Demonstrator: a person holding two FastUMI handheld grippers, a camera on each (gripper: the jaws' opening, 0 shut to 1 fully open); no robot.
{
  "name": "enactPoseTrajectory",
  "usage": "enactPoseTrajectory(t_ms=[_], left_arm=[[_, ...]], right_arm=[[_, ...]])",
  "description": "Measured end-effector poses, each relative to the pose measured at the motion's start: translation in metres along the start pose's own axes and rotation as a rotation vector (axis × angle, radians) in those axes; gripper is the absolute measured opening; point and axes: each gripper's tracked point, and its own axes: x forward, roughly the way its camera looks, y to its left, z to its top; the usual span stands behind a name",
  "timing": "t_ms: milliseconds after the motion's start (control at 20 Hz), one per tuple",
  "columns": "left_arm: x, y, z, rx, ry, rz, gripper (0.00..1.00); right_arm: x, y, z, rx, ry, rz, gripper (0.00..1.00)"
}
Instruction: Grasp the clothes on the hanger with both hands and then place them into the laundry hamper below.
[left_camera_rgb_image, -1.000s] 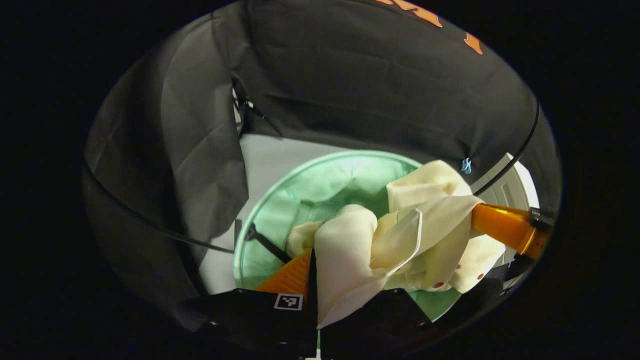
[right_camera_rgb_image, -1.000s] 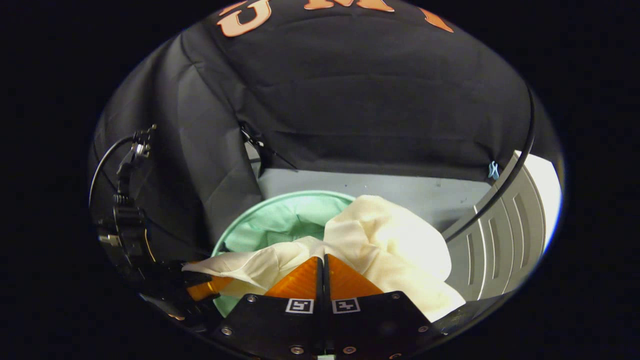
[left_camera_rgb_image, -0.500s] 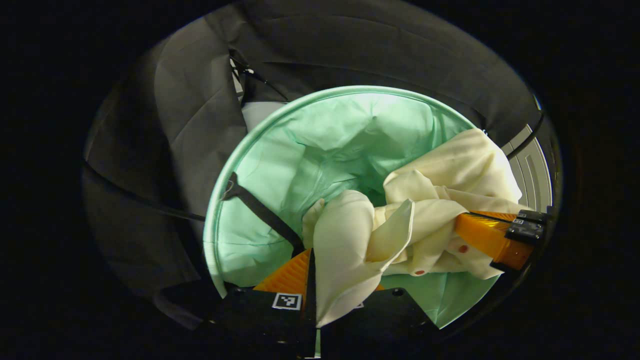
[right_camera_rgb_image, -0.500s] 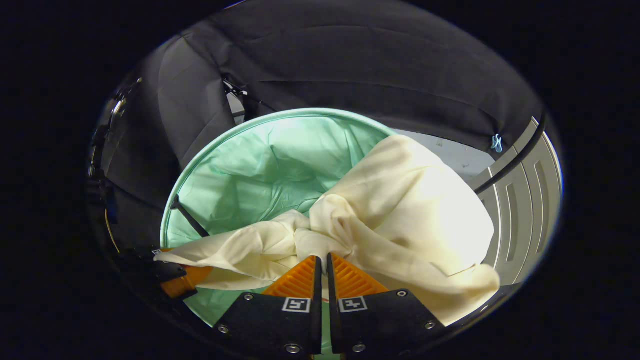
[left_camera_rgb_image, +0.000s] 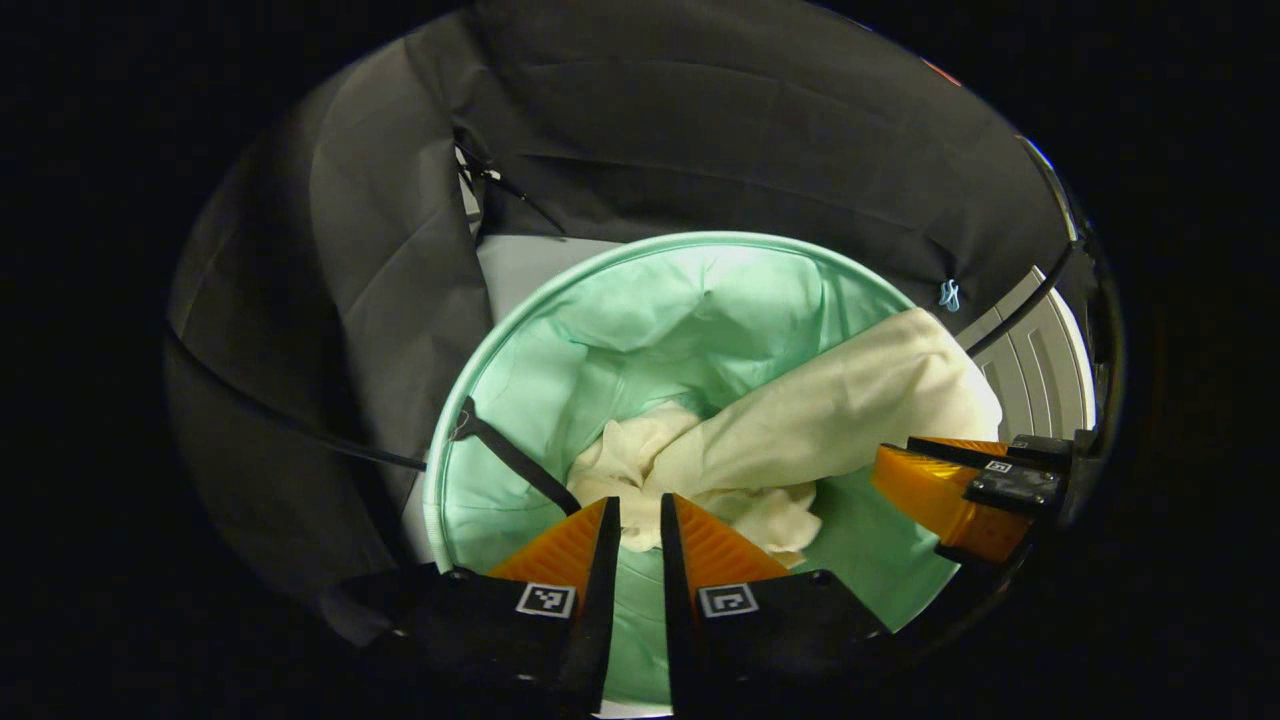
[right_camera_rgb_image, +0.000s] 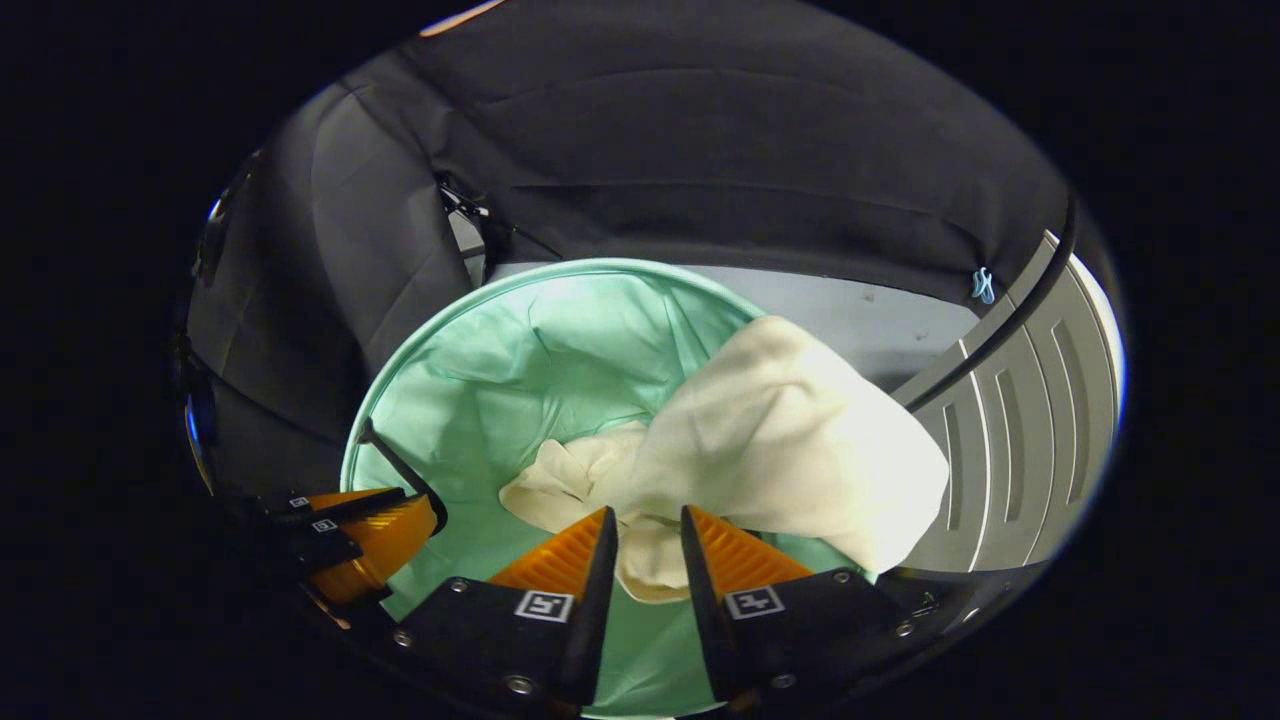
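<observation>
The cream garment (left_camera_rgb_image: 800, 430) lies inside the mint-green laundry hamper (left_camera_rgb_image: 480, 350), one broad fold draped up over its right rim. My left gripper (left_camera_rgb_image: 637, 505) hovers over the hamper's near side, open, with the cloth lying below and beyond its tips. The right gripper (left_camera_rgb_image: 940, 490) appears at the right edge of the left gripper view, beside the draped fold. In the right gripper view the right gripper (right_camera_rgb_image: 648, 515) is open above the garment (right_camera_rgb_image: 780, 440); cloth shows through the gap, untouched by either finger. The left gripper (right_camera_rgb_image: 370, 535) sits by the hamper's (right_camera_rgb_image: 365, 430) left rim.
A black strap (left_camera_rgb_image: 510, 460) crosses the hamper's left inner wall. A grey ribbed panel (right_camera_rgb_image: 1010, 440) stands to the right of the hamper, with a black cable (right_camera_rgb_image: 1000, 330) running across it. Grey floor (right_camera_rgb_image: 850, 320) shows behind the hamper, under the black cloth wall.
Both grippers were shut on the garment and carried it down over the hamper. Now both have opened and the garment has dropped inside, one fold left over the right rim.
</observation>
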Motion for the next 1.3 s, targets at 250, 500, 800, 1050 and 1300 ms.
enactPoseTrajectory(t_ms=[250, 500, 800, 1050, 1300], left_arm=[[-0.010, 0.001, 0.000, -0.008, 0.000, 0.009, 0.43], [-0.025, 0.005, 0.008, -0.008, -0.026, 0.019, 0.80], [-0.050, 0.011, 0.034, -0.011, -0.119, 0.042, 0.96], [-0.104, 0.004, 0.070, 0.015, -0.206, 0.016, 0.96], [-0.169, -0.003, 0.112, 0.033, -0.343, 0.006, 0.94]], right_arm=[[-0.014, 0.000, 0.011, 0.003, -0.030, 0.007, 0.71], [-0.031, -0.005, 0.014, -0.011, -0.053, -0.006, 0.93], [-0.068, -0.006, 0.036, -0.015, -0.116, 0.008, 0.95], [-0.117, -0.005, 0.072, 0.005, -0.216, 0.003, 0.95], [-0.182, 0.010, 0.111, 0.034, -0.344, 0.043, 0.95]])
